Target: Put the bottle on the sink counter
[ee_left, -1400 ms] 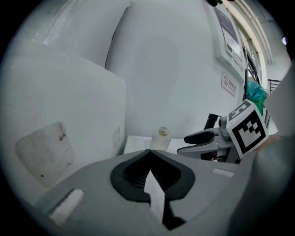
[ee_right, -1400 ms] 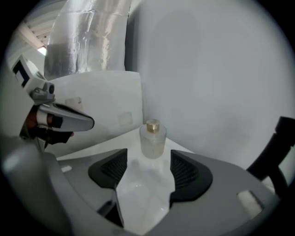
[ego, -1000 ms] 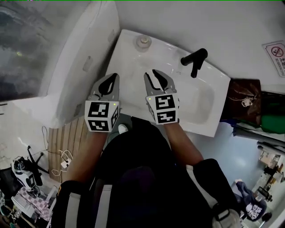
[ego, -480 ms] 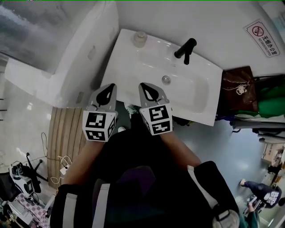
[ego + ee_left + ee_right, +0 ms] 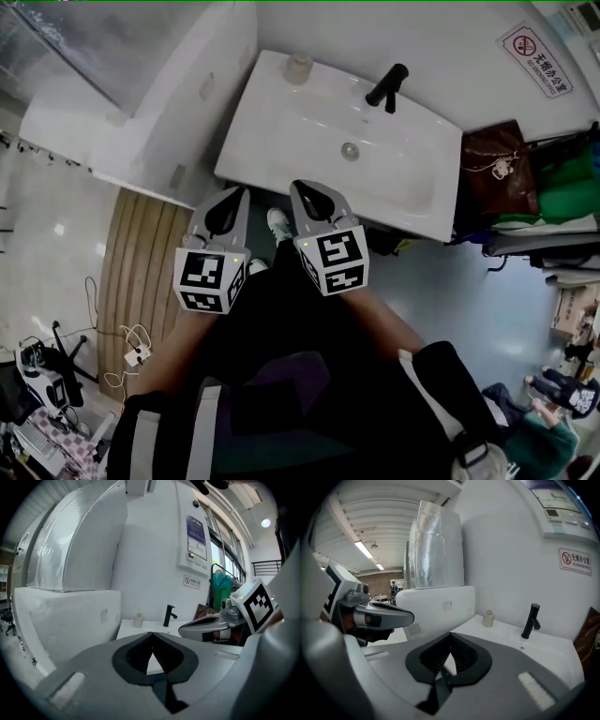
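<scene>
A small pale bottle [image 5: 299, 67] stands upright on the back left corner of the white sink counter [image 5: 272, 127], by the wall. It also shows as the bottle [image 5: 138, 620] and the bottle [image 5: 489, 618] in the two gripper views. My left gripper [image 5: 234, 195] and right gripper [image 5: 305, 187] hang side by side in front of the counter's front edge, well short of the bottle. Both are shut with nothing between the jaws. In their own views the left gripper [image 5: 151, 634] and right gripper [image 5: 451, 634] have their tips meeting.
A black faucet [image 5: 386, 86] stands behind the basin, with a drain [image 5: 350, 150] below it. A big white wrapped block [image 5: 178, 103] adjoins the sink's left side. A brown bag [image 5: 495, 173] and a green bag [image 5: 562, 178] sit to the right. A wooden slat mat [image 5: 136, 253] lies on the floor.
Both grippers have drawn back from above the basin to in front of the sink's edge. The right jaws have closed. The bottle stays on the counter corner.
</scene>
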Tool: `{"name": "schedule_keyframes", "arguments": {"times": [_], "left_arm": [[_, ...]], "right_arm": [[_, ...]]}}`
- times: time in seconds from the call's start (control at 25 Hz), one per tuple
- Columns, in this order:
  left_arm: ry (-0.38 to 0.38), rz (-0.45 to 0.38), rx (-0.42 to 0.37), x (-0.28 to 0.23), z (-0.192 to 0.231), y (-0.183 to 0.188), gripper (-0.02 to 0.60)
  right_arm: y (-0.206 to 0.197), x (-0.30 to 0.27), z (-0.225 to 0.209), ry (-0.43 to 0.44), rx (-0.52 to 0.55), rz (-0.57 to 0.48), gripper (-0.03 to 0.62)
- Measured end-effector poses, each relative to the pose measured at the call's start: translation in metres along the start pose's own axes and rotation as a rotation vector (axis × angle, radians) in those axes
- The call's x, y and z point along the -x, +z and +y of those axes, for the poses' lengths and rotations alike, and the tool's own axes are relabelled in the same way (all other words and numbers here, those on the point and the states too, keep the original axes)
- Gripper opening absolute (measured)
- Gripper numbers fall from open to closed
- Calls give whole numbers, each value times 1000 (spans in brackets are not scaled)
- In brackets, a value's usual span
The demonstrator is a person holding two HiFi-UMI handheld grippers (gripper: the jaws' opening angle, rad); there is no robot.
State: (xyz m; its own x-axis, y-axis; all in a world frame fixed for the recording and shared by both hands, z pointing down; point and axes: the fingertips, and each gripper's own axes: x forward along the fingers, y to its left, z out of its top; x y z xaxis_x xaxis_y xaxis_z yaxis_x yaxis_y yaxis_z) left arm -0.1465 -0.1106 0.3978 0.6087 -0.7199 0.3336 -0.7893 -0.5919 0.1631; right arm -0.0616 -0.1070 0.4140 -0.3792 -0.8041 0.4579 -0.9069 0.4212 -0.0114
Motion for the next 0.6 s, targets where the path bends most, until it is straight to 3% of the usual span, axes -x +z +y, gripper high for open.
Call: {"name": "schedule_keyframes", "arguments": {"times": [0.6], "left_arm": [[-86,-16,4,9,-78,-9,2]], "right_arm": [[-25,82,-8,-33,9,9,2]]}}
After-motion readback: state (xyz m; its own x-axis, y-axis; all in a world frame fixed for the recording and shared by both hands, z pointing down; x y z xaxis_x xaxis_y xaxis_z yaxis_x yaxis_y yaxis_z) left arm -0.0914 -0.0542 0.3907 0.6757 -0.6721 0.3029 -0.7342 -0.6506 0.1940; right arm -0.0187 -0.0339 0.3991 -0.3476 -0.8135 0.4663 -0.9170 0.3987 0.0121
